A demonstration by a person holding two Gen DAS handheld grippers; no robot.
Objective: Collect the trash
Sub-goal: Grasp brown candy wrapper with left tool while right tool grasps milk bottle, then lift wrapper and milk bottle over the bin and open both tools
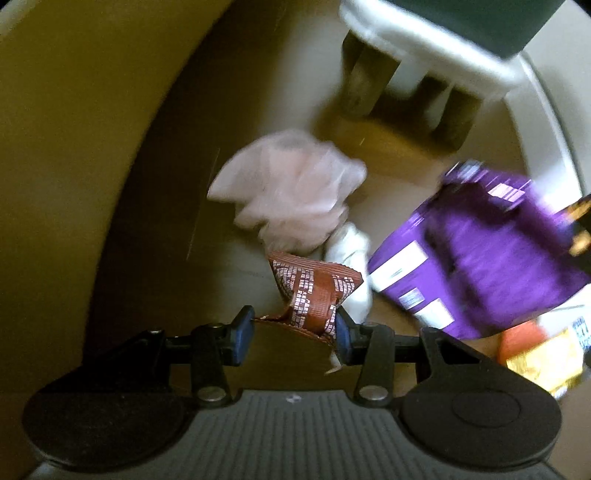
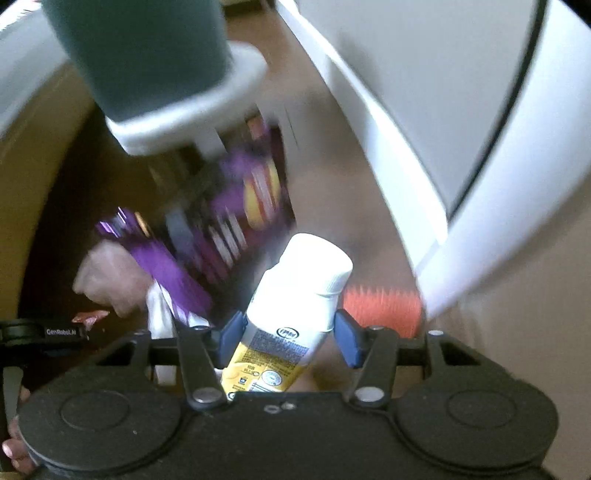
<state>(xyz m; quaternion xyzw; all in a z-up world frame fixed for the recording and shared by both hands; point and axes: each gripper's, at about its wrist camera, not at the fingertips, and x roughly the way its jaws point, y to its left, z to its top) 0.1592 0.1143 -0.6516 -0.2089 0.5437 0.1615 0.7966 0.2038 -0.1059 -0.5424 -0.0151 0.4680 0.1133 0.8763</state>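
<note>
Left wrist view: taken from behind the left gripper (image 1: 295,332), faced steeply downward and close upon littered ground. Right wrist view: taken from behind the right gripper (image 2: 286,341), likewise directed downward at close range. Shared between both views: purple packet (image 1: 491,254) (image 2: 173,273), pale crumpled bag (image 1: 291,188) (image 2: 110,277), teal-and-white object (image 1: 443,33) (image 2: 155,70).

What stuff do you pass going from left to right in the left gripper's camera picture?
Pale crumpled plastic bag → red-brown wrapper between the left gripper fingers → purple packet → orange and yellow packet at the right edge.
</note>
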